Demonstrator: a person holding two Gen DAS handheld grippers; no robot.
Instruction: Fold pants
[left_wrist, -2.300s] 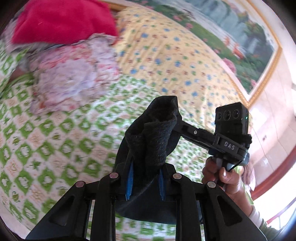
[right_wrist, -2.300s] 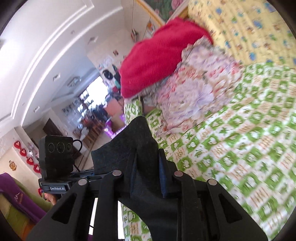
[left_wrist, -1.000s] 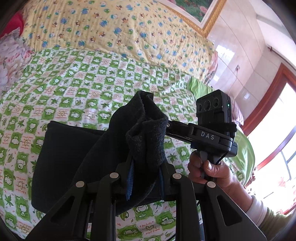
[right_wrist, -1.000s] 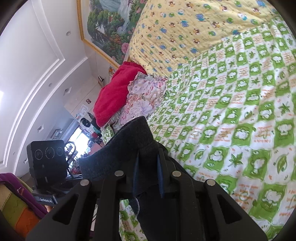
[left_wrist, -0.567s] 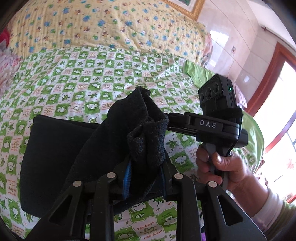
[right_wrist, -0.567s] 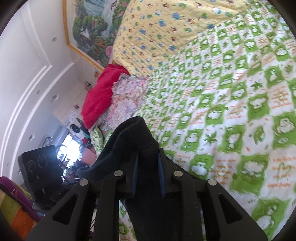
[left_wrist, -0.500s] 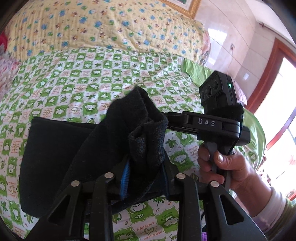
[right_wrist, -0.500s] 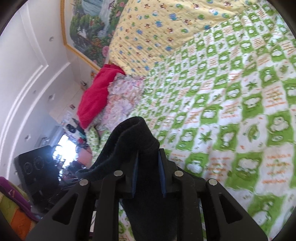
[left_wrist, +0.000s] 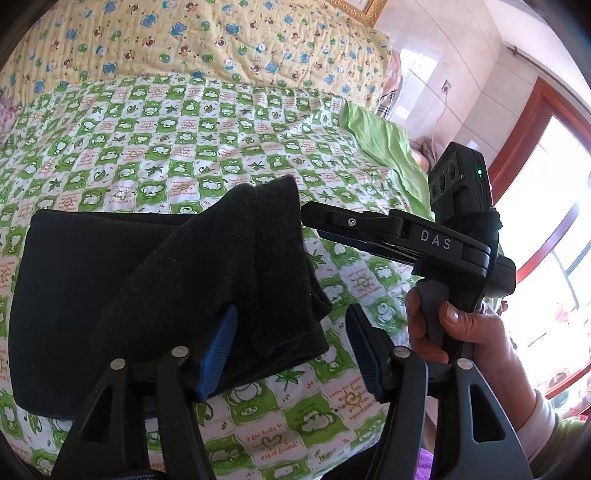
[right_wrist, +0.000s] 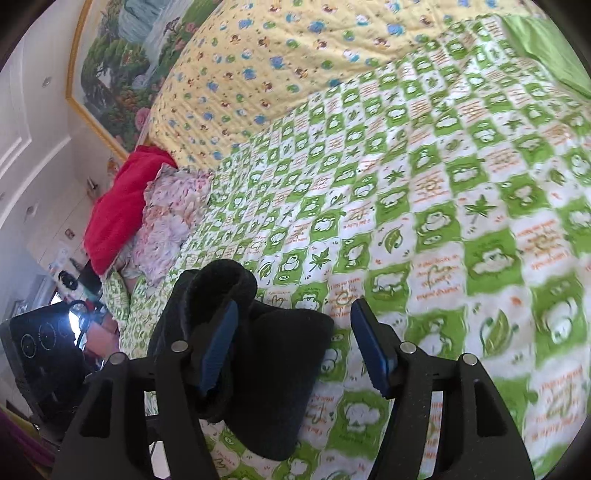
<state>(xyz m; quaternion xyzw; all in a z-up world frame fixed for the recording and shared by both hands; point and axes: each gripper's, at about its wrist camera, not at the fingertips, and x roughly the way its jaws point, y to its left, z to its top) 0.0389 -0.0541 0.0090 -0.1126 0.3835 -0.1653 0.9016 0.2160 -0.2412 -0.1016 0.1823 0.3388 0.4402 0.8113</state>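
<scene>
The dark pants (left_wrist: 110, 288) lie folded on the green checked bedspread (left_wrist: 166, 140). Their top layer's end bunches against my left gripper's (left_wrist: 291, 343) left pad; the jaws stand wide apart, open. In the right wrist view the pants (right_wrist: 273, 369) heap between and left of the blue pads of my right gripper (right_wrist: 291, 339), which is open too. The right gripper also shows in the left wrist view (left_wrist: 424, 240), held in a hand just right of the pants' end.
A yellow patterned quilt (right_wrist: 277, 62) lies along the far side of the bed. A red blanket (right_wrist: 118, 206) and a floral cloth (right_wrist: 166, 229) are piled at the far left. A green sheet (left_wrist: 388, 147) hangs at the bed's right corner by a window.
Both grippers came down over the bed with the pants' end, then opened and let it go. The cloth now rests loose on the lower layer.
</scene>
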